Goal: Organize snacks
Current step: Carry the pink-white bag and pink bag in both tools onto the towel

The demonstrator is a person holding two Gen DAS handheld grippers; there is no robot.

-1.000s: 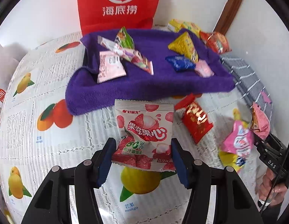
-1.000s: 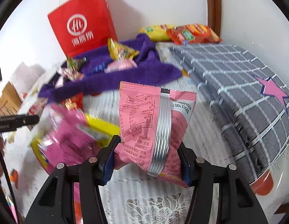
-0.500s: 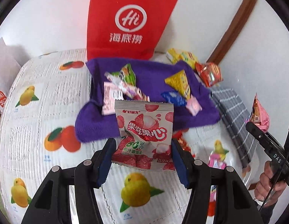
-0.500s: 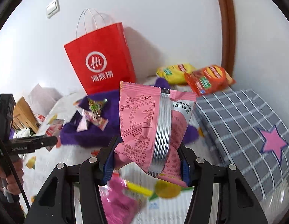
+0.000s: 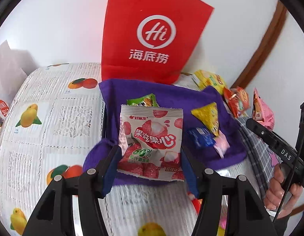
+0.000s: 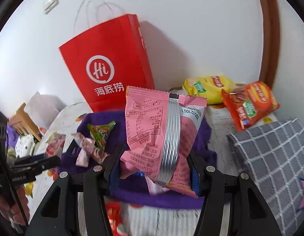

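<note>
left claw [image 5: 150,155]: white-pink lychee packet [image 5: 151,143] | right claw [image 6: 154,169]: pink packet [image 6: 163,135]

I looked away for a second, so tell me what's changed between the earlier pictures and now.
Both claws lifted off the tabletop pile and moved forward toward the purple towel and red bag. Unchanged: the left claw still grips the lychee packet, and the right claw still grips the pink packet.

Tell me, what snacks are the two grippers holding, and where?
Left gripper pinches the lychee gummy packet by its bottom sides. Right gripper pinches the pink packet near its lower end.
</note>
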